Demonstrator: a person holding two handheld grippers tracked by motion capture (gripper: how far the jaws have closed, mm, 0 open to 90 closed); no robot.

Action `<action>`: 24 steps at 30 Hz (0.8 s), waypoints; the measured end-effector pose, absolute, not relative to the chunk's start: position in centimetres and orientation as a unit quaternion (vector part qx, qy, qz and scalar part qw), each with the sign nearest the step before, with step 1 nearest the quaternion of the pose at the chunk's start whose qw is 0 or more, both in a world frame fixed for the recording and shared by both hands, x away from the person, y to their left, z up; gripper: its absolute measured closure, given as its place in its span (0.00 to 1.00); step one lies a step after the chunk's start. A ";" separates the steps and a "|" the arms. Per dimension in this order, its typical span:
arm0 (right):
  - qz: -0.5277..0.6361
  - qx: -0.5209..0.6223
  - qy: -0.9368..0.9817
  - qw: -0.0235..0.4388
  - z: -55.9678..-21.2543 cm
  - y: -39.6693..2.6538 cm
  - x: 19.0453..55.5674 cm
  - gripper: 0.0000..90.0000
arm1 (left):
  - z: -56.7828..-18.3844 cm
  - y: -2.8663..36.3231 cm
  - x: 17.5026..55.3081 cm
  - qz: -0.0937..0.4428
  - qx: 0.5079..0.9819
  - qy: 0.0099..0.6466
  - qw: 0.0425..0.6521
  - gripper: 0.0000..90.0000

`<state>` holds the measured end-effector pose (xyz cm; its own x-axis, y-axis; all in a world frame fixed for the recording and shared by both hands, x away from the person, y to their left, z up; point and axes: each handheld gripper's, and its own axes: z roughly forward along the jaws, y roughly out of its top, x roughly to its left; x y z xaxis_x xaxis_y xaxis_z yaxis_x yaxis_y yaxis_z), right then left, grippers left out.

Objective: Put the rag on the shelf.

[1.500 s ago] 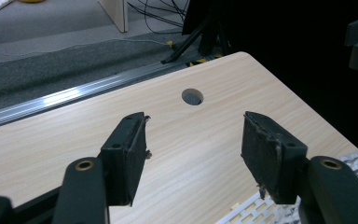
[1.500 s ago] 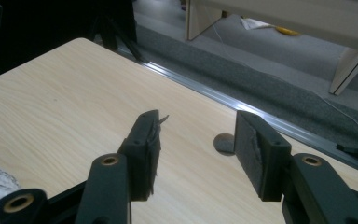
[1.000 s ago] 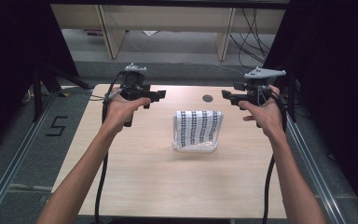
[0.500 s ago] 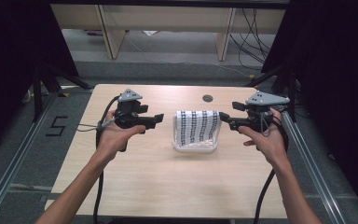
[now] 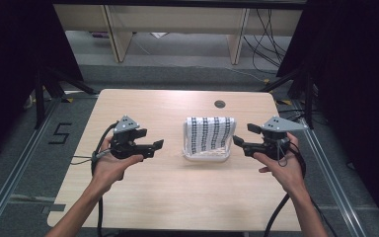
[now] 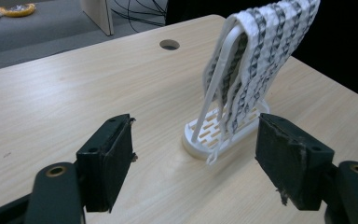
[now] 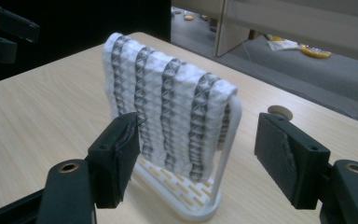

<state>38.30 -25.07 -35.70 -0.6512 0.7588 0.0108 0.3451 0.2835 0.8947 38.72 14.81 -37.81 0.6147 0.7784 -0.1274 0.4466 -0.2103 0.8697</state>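
At table centre, striped cloth (image 5: 209,134) hangs over white rack (image 5: 206,156). Left gripper (image 5: 159,146) at its 9 o'clock, right gripper (image 5: 236,142) at 3, both jaws wide & just opening, nothing between.

Wooden table (image 5: 168,192), white rack (image 5: 206,156) on it

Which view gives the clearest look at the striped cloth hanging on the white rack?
The right gripper view: the striped cloth faces the camera close up, draped over the white rack. The left gripper view shows it edge-on, folded over the frame. The high view shows it small, from above.
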 end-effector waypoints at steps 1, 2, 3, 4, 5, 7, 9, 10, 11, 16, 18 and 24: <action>0.478 0.348 0.775 0.222 -35.8 -25.1 38.3 0.35 | -37.9 14.9 38.7 0.174 0.761 0.404 0.476 0.30; 0.481 0.356 0.771 0.218 -35.9 -24.9 38.1 0.35 | -38.1 15.0 38.6 0.175 0.760 0.407 0.476 0.29; 0.478 0.350 0.774 0.222 -36.0 -24.9 38.1 0.35 | -38.2 15.1 38.6 0.174 0.760 0.406 0.477 0.29; 0.479 0.347 0.775 0.222 -36.0 -24.6 37.9 0.35 | -38.3 15.1 38.5 0.174 0.761 0.404 0.477 0.29; 0.479 0.347 0.775 0.222 -36.0 -24.6 37.9 0.35 | -38.3 15.1 38.4 0.174 0.760 0.406 0.477 0.29; 0.480 0.341 0.776 0.224 -36.1 -24.4 37.7 0.35 | -38.4 15.3 38.2 0.175 0.761 0.403 0.477 0.29; 0.480 0.349 0.775 0.218 -36.2 -24.0 37.3 0.35 | -38.5 15.3 38.0 0.176 0.760 0.403 0.478 0.29; 0.478 0.338 0.780 0.221 -36.2 -24.1 37.4 0.34 | -38.5 15.4 37.9 0.176 0.761 0.402 0.478 0.29; 0.479 0.348 0.776 0.218 -36.3 -23.9 37.1 0.34 | -38.5 15.5 37.7 0.176 0.760 0.402 0.480 0.28; 0.479 0.347 0.776 0.218 -36.9 -23.6 36.4 0.30 | -38.7 15.8 37.0 0.182 0.760 0.397 0.482 0.28; 0.478 0.345 0.777 0.221 -36.9 -23.6 36.3 0.30 | -38.9 15.9 36.7 0.182 0.758 0.398 0.484 0.27; 0.476 0.338 0.780 0.226 -37.7 -23.4 35.8 0.27 | -39.6 16.2 35.9 0.182 0.759 0.397 0.484 0.25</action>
